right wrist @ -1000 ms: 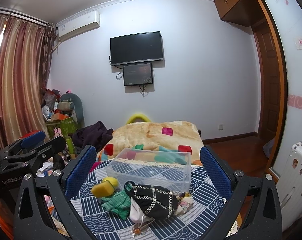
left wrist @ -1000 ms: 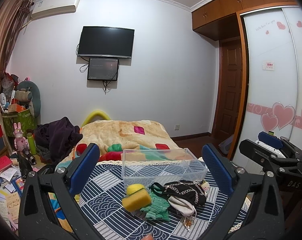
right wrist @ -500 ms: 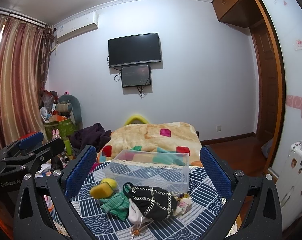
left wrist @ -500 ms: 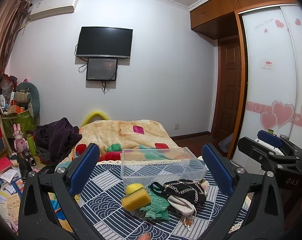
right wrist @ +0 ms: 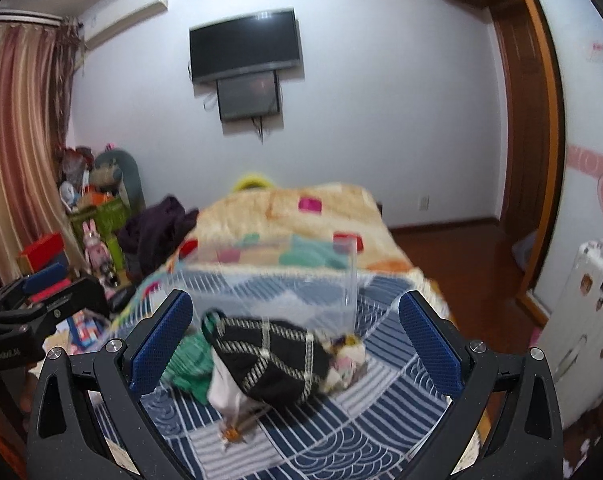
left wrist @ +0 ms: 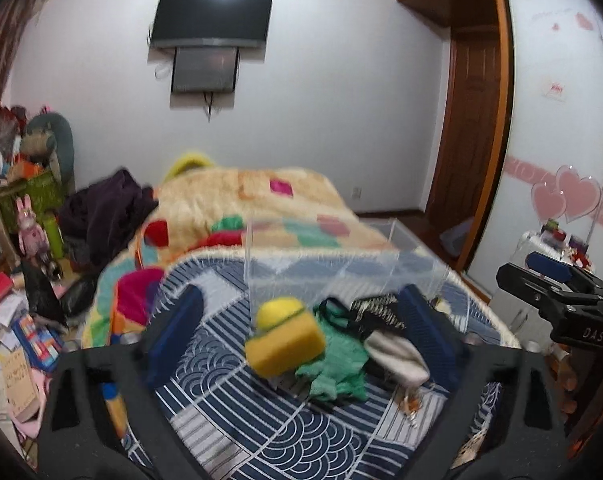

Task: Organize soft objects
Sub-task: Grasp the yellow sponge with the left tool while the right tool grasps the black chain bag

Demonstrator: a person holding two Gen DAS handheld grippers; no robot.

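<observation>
Both grippers, left (left wrist: 297, 328) and right (right wrist: 293, 340), spread wide, have dropped nearer the sponge (left wrist: 284, 344) and bag (right wrist: 273, 356)

Both wrist cameras look down the bed toward the wall-mounted TV (left wrist: 211, 14), close over the shared clear bin (right wrist: 261, 280).

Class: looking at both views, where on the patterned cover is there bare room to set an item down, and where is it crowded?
Free: the patterned cover nearest the camera, and left of the yellow sponge. Crowded: sponge, green cloth and black bag bunch against the clear box.
</observation>
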